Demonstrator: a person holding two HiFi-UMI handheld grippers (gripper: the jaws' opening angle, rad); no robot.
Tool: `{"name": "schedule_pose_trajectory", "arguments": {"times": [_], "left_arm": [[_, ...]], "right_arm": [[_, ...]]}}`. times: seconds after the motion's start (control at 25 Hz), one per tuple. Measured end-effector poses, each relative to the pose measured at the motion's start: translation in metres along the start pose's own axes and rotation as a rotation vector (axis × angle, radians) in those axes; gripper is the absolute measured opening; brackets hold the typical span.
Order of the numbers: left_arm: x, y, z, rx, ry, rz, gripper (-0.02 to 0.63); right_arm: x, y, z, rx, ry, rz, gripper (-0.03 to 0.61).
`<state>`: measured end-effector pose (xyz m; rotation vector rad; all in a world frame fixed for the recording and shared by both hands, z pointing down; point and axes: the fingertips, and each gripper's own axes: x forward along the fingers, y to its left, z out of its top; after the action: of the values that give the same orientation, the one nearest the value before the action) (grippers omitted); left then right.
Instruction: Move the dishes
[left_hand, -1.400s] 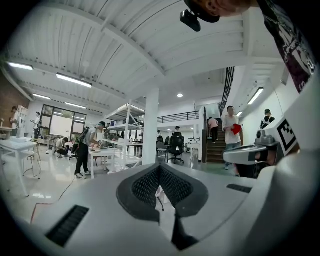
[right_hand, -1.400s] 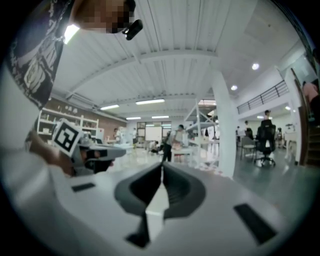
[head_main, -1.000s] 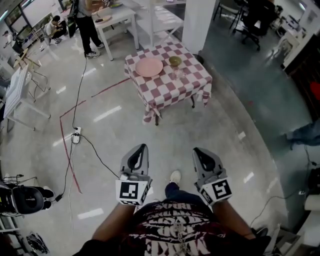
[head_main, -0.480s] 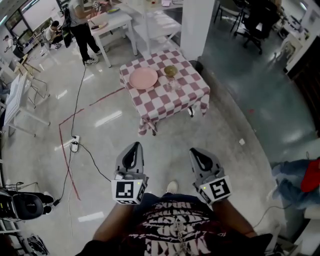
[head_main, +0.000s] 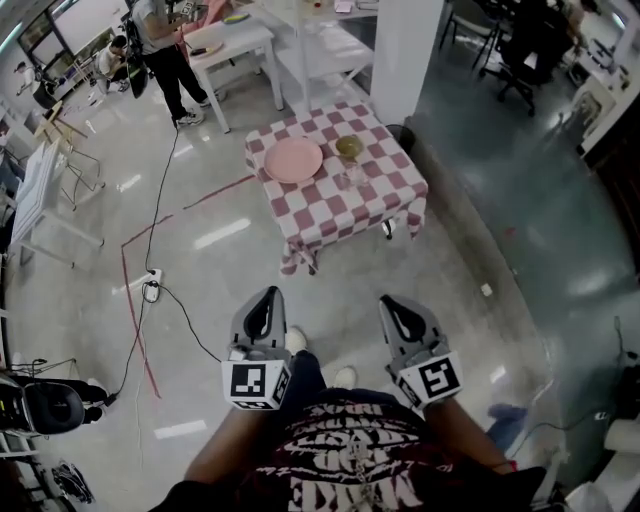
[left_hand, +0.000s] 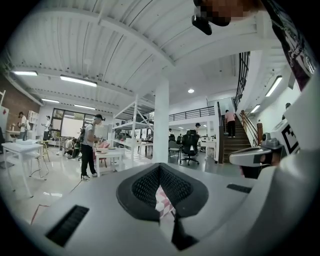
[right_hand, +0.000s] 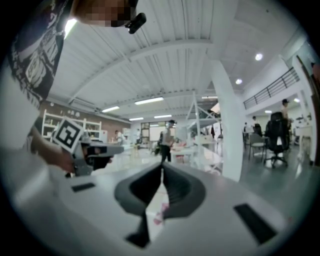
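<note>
Head view: pillar (head_main: 405, 48) behind tbl (head_main: 345, 205) w/ plate (head_main: 293, 159)

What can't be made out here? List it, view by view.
- Head view: what the bowl holds; too small.
- Head view: whether the clear thing by the bowl is a glass; too small.
- Left gripper view: plate and bowl, hidden behind the left gripper; only a sliver of cloth shows.
- Right gripper view: the same behind the right gripper; the cloth sliver is blurred.

Glossy pale floor (head_main: 420, 280), white pillar (head_main: 405, 50), strip lights (left_hand: 77, 80), possibly a mezzanine (left_hand: 192, 114) behind.
</note>
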<state>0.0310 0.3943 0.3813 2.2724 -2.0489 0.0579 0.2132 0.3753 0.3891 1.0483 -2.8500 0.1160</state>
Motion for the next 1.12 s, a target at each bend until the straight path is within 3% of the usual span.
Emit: {"name": "schedule_pose_trajectory", "arguments": {"times": [0.56,1.12], "left_arm": [[0.072,0.055,0.014,0.003,0.003,-0.062,0.026],[0.133,0.097,0.000,-0.003,0.062,-0.130,0.026]], "right_arm": [[0.075,-0.022,0.018,0.004,-0.007,-0.072,0.035],[0.142,-0.035,0.009,0.038,0.019,-0.111,0.035]]}}
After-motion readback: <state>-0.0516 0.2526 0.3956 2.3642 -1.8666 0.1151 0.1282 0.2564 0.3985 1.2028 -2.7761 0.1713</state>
